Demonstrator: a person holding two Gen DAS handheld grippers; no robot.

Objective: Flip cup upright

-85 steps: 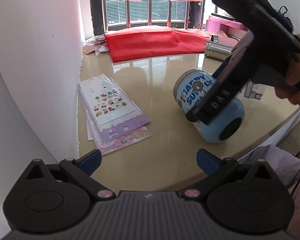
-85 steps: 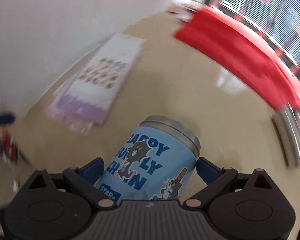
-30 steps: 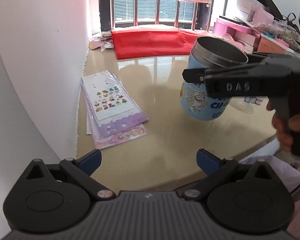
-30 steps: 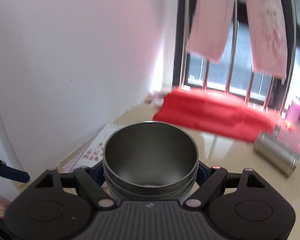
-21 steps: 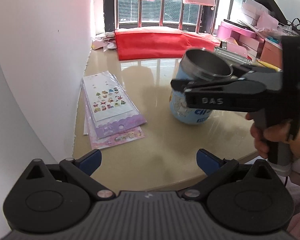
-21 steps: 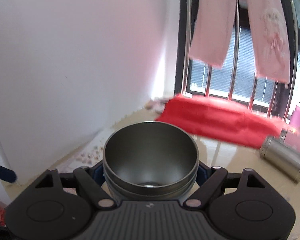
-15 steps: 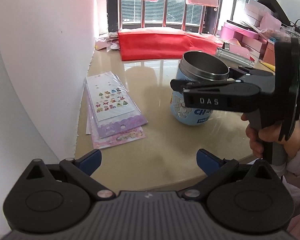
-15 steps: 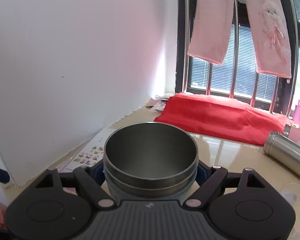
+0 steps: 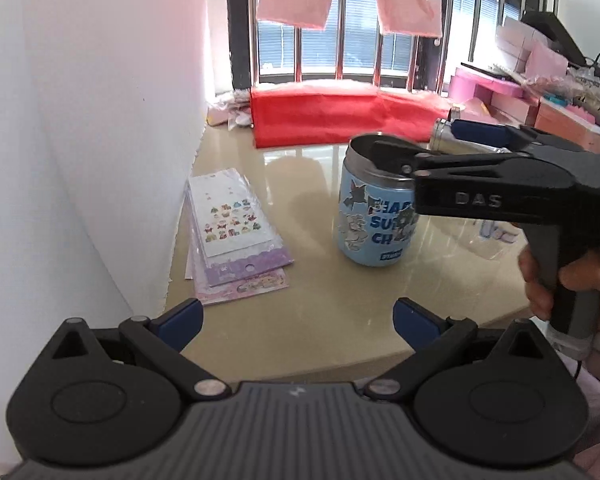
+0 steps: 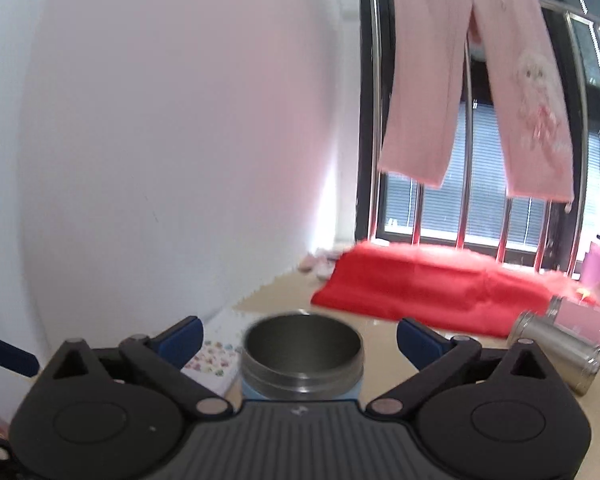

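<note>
On the desk (image 9: 340,292), around its middle, the cup (image 9: 374,216) now stands mouth up on its base, so you are at the release. At eleven o'clock from the cup lies the red cloth (image 9: 340,120); at nine o'clock, well apart, the sticker sheets (image 9: 232,236); at two o'clock a steel flask (image 10: 556,352) on its side. Your right tool (image 10: 300,340) has its jaws spread wide, one either side of the steel rim and apart from it. Draw it straight back toward yourself, level, so neither jaw clips the rim and tips the cup. Your left tool (image 9: 296,316) hangs spread and empty near the desk's six o'clock edge; leave it there.
</note>
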